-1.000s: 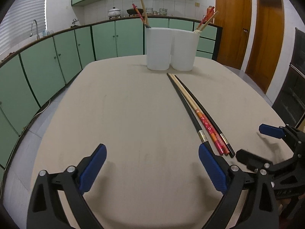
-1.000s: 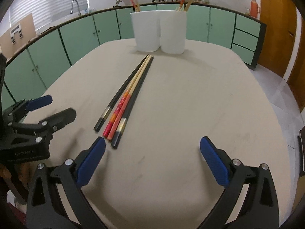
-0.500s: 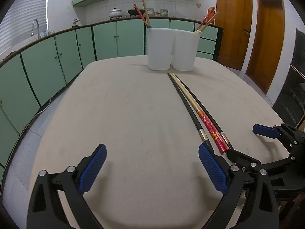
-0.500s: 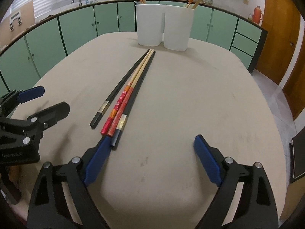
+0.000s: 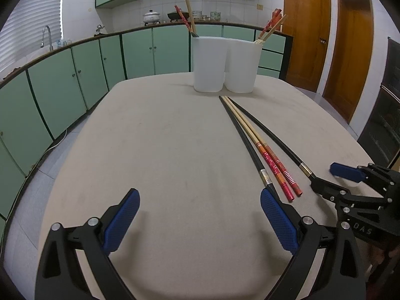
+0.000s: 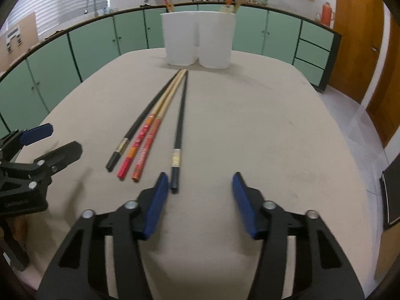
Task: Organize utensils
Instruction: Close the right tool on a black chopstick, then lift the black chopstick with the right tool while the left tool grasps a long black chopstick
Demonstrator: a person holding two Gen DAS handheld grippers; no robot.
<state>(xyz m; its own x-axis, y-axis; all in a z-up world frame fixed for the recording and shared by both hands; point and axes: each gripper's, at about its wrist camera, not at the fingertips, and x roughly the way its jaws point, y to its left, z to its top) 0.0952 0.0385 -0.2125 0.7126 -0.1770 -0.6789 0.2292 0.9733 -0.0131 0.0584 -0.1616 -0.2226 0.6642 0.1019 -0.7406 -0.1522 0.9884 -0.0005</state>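
Note:
Several chopsticks lie side by side on the beige table (image 5: 162, 150): two black ones (image 6: 180, 115) and two wooden ones with red handles (image 6: 150, 135), tips toward two white holders (image 6: 197, 40). The holders (image 5: 226, 65) stand at the far edge with a few chopsticks in them. My right gripper (image 6: 198, 195) is open; its left pad sits just beside the near end of the right black chopstick (image 5: 275, 140). My left gripper (image 5: 200, 215) is open and empty, left of the chopstick ends.
Green kitchen cabinets (image 5: 75, 80) curve round the left and back. Wooden doors (image 5: 350, 50) stand at the right. A dark appliance (image 5: 390, 115) is at the far right. The table edge (image 6: 350, 125) drops to a tiled floor.
My right gripper has moved forward and left to the black chopstick's near end and its jaws have narrowed. That chopstick has parted slightly from the others. My left gripper has barely moved.

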